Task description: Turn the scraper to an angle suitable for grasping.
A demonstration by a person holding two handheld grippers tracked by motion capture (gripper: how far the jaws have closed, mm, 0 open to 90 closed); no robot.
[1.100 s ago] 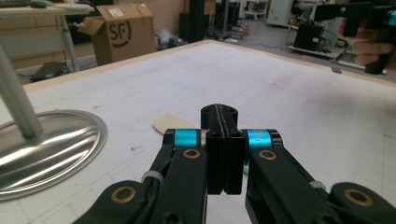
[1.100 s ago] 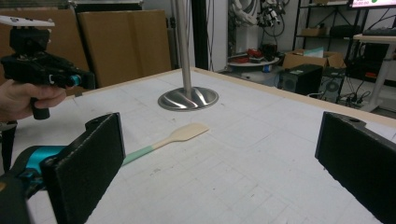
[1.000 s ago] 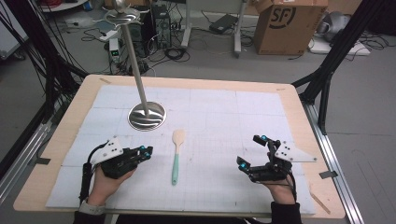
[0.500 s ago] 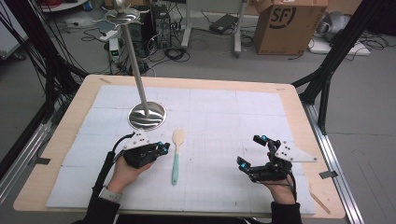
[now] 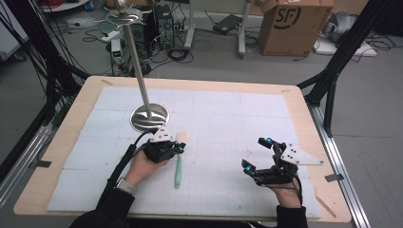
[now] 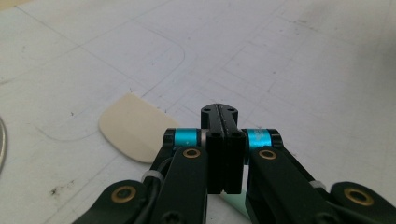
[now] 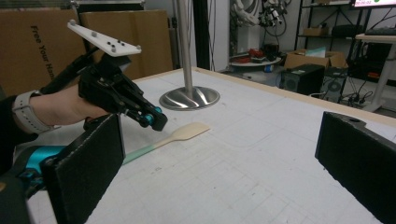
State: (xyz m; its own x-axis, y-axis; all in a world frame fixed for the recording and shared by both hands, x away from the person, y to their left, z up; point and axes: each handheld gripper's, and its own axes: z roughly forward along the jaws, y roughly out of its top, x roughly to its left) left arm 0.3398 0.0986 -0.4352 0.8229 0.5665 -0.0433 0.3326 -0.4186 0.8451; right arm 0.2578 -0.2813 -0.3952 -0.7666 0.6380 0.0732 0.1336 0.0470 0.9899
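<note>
Two grippers | left gripper: jaws closed, empty, just above flat cream-bladed, mint-handled spatula | right gripper: jaws spread, empty, well right of spatula

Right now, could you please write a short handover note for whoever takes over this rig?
Left gripper: jaws shut with nothing between them, hovering over the spatula's neck near the blade.
Right gripper: jaws open and empty, resting apart at the right of the table.
Spatula with cream blade and mint-green handle: lying flat on the white gridded mat, just in front of the steel stand's round base.
Done: left gripper is at the spatula.
Left: nothing is gripped or lifted yet; the left jaws would need opening first.
</note>
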